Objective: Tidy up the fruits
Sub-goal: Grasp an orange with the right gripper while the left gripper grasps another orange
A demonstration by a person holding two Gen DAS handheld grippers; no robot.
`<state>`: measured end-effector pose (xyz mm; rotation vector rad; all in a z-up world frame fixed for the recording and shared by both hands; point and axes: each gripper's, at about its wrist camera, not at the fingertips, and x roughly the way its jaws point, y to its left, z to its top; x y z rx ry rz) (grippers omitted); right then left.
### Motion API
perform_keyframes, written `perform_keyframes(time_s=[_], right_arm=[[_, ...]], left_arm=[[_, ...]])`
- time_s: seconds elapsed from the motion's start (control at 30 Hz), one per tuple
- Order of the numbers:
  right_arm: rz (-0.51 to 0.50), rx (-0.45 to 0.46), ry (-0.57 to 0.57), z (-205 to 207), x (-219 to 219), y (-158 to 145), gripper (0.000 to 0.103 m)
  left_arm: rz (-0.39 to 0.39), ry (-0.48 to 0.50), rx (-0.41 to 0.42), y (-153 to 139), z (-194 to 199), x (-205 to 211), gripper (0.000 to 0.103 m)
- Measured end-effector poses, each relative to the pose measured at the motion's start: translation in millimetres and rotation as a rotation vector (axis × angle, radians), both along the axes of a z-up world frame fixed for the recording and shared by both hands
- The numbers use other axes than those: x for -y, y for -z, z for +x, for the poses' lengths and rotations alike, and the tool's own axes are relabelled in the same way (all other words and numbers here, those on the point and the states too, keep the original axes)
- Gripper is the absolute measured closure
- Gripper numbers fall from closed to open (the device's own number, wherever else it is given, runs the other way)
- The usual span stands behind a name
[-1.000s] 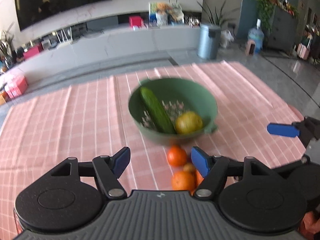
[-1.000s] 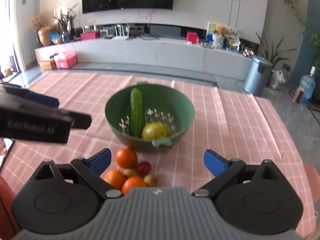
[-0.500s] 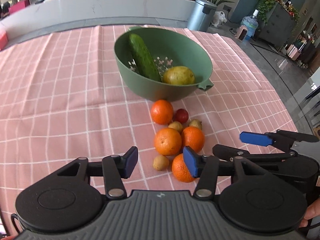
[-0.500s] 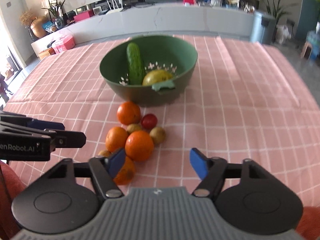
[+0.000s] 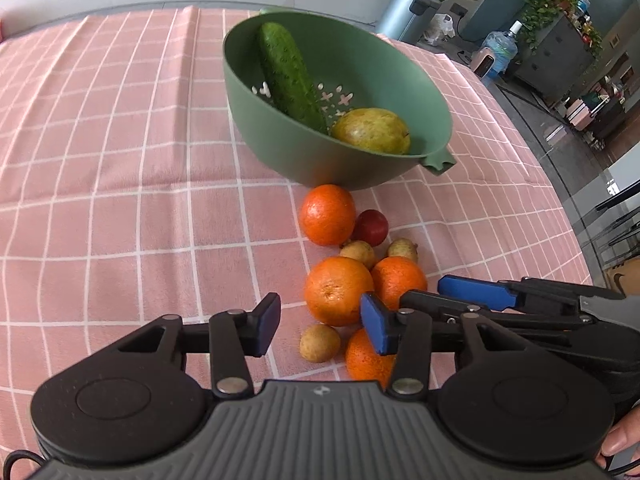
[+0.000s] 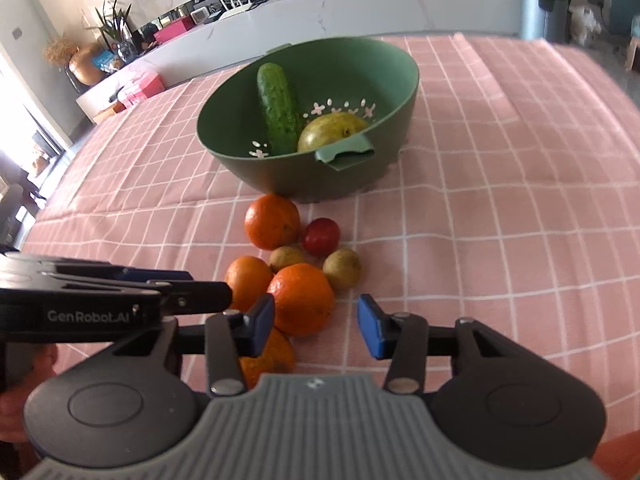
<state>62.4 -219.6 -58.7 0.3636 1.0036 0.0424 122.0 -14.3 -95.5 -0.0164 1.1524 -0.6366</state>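
Note:
A green bowl (image 5: 280, 148) (image 6: 384, 152) holds a cucumber (image 5: 290, 76) and a yellow-green pear (image 5: 372, 130). In front of it on the pink checked cloth lie several oranges (image 5: 338, 290) (image 6: 302, 298), a red plum (image 5: 372, 226) (image 6: 320, 236) and small yellow-brown fruits (image 5: 320, 342) (image 6: 342, 268). My left gripper (image 5: 320, 326) is open and empty, low over the near fruits. My right gripper (image 6: 316, 324) is open and empty, with an orange just ahead of its jaws. Each gripper shows in the other's view (image 5: 480, 296) (image 6: 160, 292).
The pink checked tablecloth (image 5: 120, 160) covers the table; its right edge drops off to the floor (image 5: 580, 200). A white counter (image 6: 280, 12) and a grey bin (image 5: 408, 12) stand beyond the far edge.
Both grippers have dropped and moved forward toward the fruit pile, tilting down; the fruits now lie right in front of the jaws. Both stay open.

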Motion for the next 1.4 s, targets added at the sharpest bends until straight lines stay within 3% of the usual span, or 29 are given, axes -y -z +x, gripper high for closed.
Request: perform_keyframes(time_s=[0.23, 0.5, 0.53, 0.8, 0.93, 1.1, 1.23, 1.4], right_arm=[[0.146, -0.004, 0.035, 8, 10, 12, 0.057], [0.235, -0.048, 0.086, 12, 19, 27, 0.059], [0.235, -0.048, 0.090, 11, 20, 27, 0.063], [0.090, -0.051, 0.092, 4, 21, 14, 0.065], [0.089, -0.055, 0.117, 1, 30, 13, 0.065], [0.084, -0.062, 0.123, 1, 33, 17, 0.065], [0.093, -0.065, 0.128, 0, 34, 18, 0.065], [0.094, -0.066, 0.136, -1, 35, 18, 0.065]], left_arm=[[-0.035, -0.011, -0.023, 4, 5, -8, 0.049], [-0.031, 0.003, -0.020, 4, 4, -5, 0.048], [-0.030, 0.003, -0.019, 4, 4, -4, 0.047], [0.006, 0.028, 0.000, 7, 4, 7, 0.033], [0.002, 0.047, -0.002, 11, 6, 16, 0.027], [-0.012, 0.049, -0.018, 17, 7, 22, 0.032], [-0.086, 0.039, -0.065, 22, 9, 23, 0.056], [-0.094, 0.024, -0.050, 23, 5, 23, 0.057]])
